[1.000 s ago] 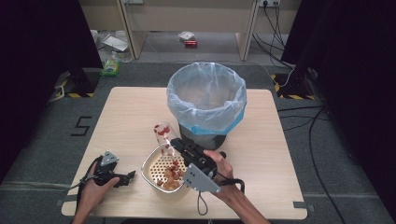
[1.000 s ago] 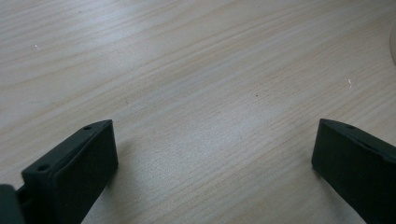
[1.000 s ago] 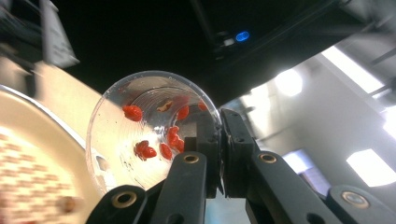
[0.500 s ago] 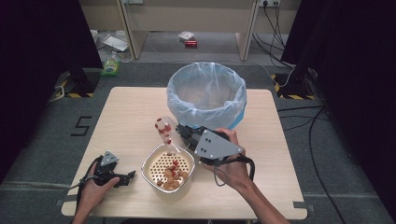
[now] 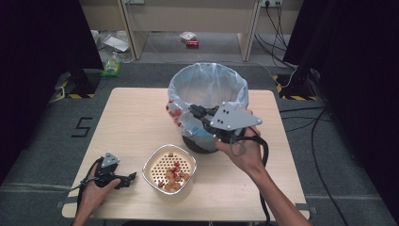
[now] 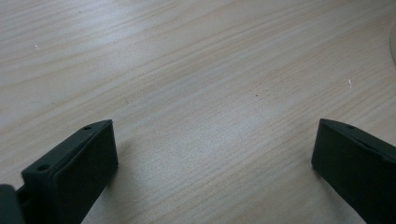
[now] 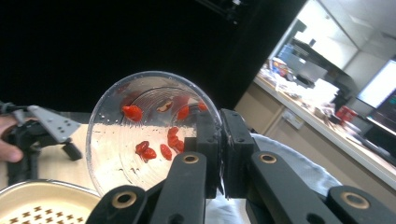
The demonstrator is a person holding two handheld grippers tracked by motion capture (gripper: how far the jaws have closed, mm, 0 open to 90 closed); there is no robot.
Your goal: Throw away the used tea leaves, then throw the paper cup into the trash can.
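Two grippers are showing up in the high view, and they're doing pretty different things. The right gripper (image 5: 196, 112) is hovering at the near rim of the dark round bin lined with a pale blue plastic bag (image 5: 207, 84), which is standing toward the far middle of the light wooden tabletop (image 5: 136, 122). Its fingers are clamping the rim of a clear round plastic cup (image 7: 149, 130), pinching the wall between them. The cup is tipping on its side, mouth facing the gripper's camera, and small red bits of food (image 7: 161, 144) are sticking to its inside wall and bottom. From above, that cup (image 5: 175, 112) is sitting just left of the bin's near rim, up off the tabletop.

Just near of the bin, a white rounded-square colander bowl with a perforated insert (image 5: 168, 172) is resting on the tabletop, with a little heap of reddish-brown scraps (image 5: 174, 176) lying in it.

Over at the near left corner, the left gripper (image 5: 129, 178) is lying low by the tabletop, a bit left of the colander bowl. Its fingers (image 6: 79, 163) are spreading wide apart with nothing between them, just bare wood grain.
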